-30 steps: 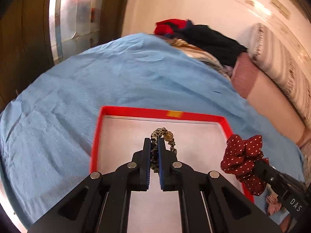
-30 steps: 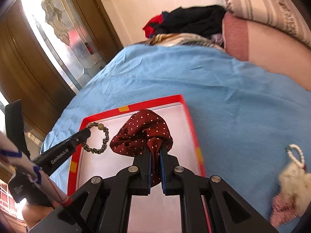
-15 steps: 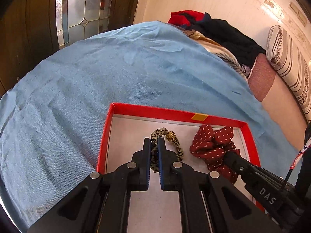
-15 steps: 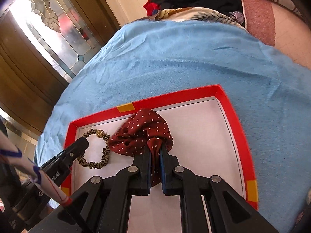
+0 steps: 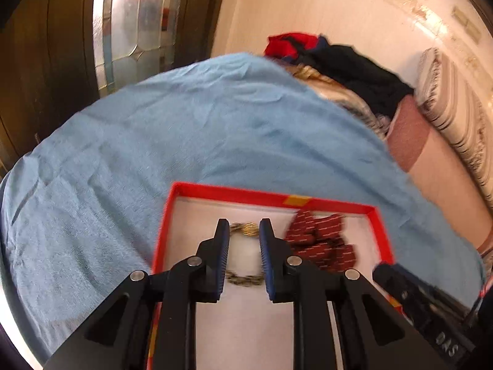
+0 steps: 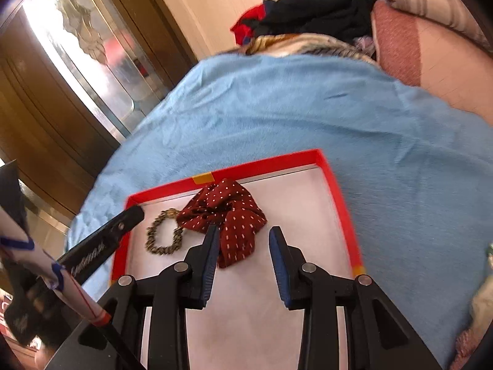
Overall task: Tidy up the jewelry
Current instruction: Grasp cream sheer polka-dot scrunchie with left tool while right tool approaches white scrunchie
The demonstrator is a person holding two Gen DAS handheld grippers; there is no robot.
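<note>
The bracelet [image 6: 163, 236], a leopard-patterned band with a gold bead, lies flat on the white floor of the red-rimmed tray [image 6: 342, 212], in its left half as the right wrist camera sees it. Nearest in the left wrist view, the left gripper [image 5: 244, 240] has just been opening its jaws; they now stand apart on either side of the bracelet [image 5: 245, 252] without pressing on it, so it is released. In the right wrist view, the right gripper [image 6: 243, 248] has also just been opening, wider than the left; the dark red dotted scrunchie [image 6: 226, 215] lies loose on the tray floor, its lower end reaching between the spread fingers, close to the left one, with no grip on it. The scrunchie touches the bracelet's right side and its top lies close to the far rim, by a small orange tape patch [image 6: 203, 178]. The tray [image 5: 271, 197] sits on a light blue blanket [image 5: 185, 129] that spreads away in all directions. A fluffy white thing [image 6: 483, 302] lies on the blanket at the right edge, too blurred to identify. Beyond the blanket sits a heap of red, black and patterned clothes [image 6: 311, 18], with a striped pillow [image 5: 453, 114] to its right. Farthest back stands a wooden door with patterned glass [image 5: 135, 24].
</note>
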